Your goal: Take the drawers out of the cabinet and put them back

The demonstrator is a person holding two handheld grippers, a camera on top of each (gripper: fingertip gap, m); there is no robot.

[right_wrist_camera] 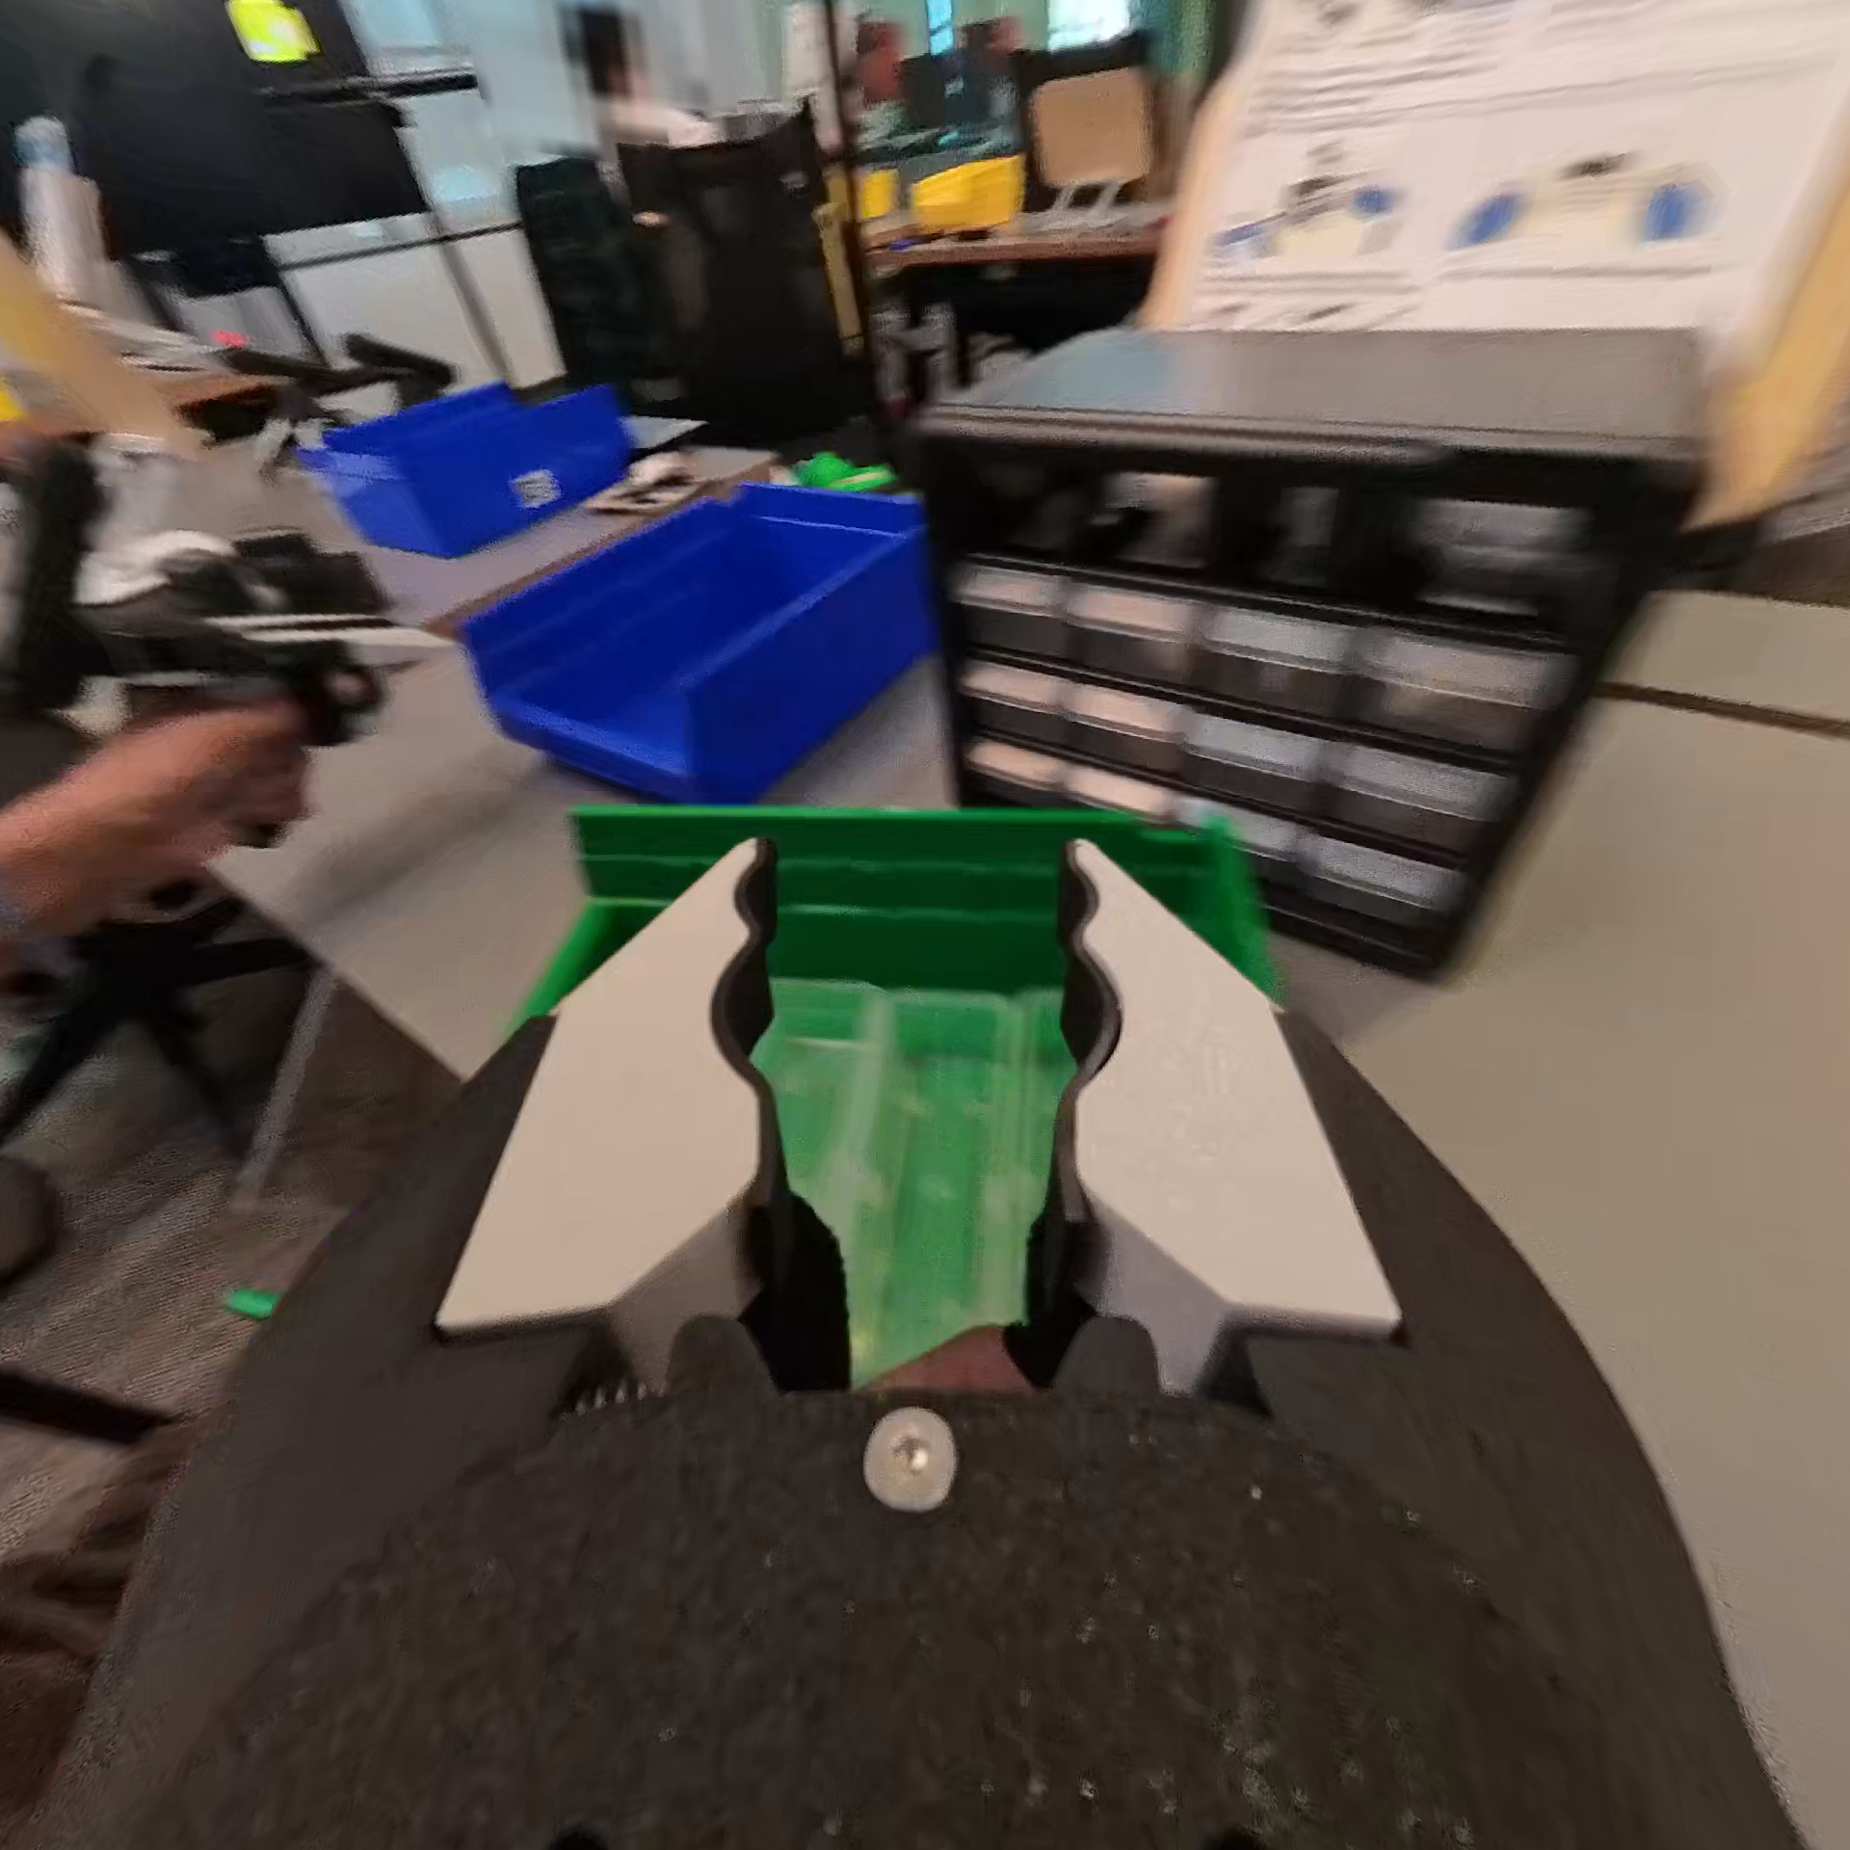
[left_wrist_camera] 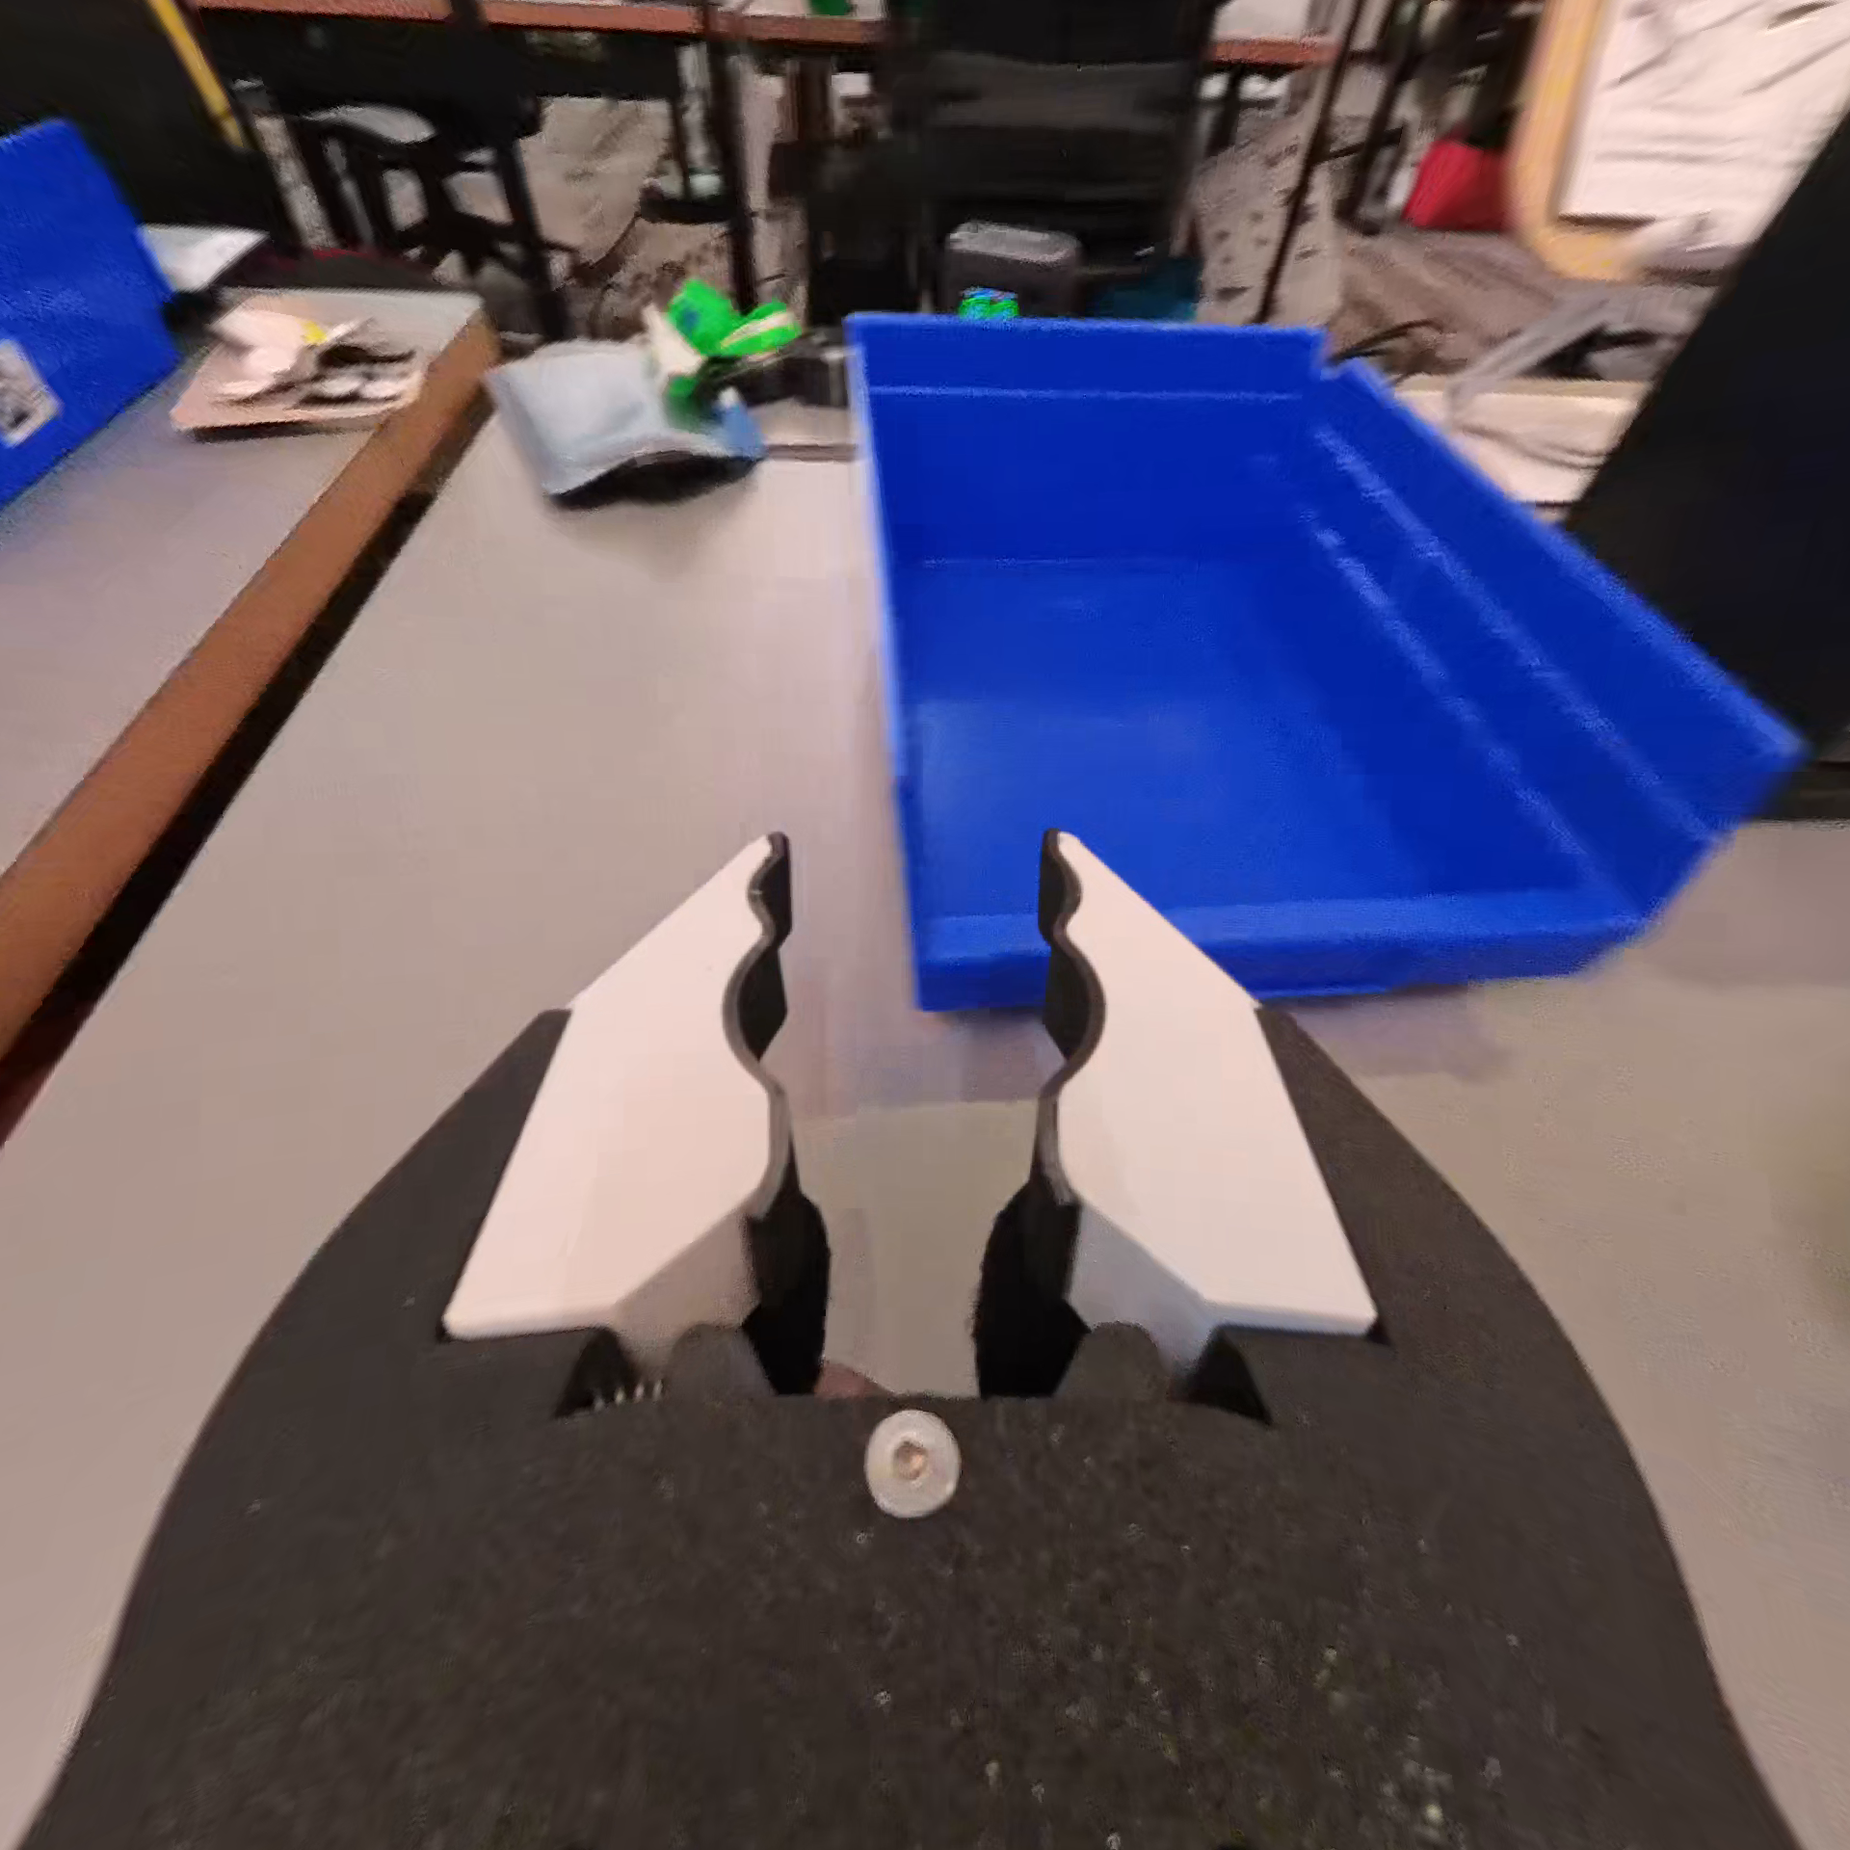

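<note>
In the left wrist view we see our left claw (left_wrist_camera: 913,851) spread and empty above the grey bench (left_wrist_camera: 521,801), with an empty blue bin (left_wrist_camera: 1251,701) just ahead to its right.

In the right wrist view our right claw (right_wrist_camera: 916,861) is spread over a green bin (right_wrist_camera: 901,881) holding clear drawers (right_wrist_camera: 921,1121). The black cabinet (right_wrist_camera: 1301,641) stands just beyond, most of its drawers in place.

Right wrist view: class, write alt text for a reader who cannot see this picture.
The open right gripper hovers over a green bin on a grey table. Behind stand a black drawer cabinet and a blue bin; the left gripper shows at far left.
</note>
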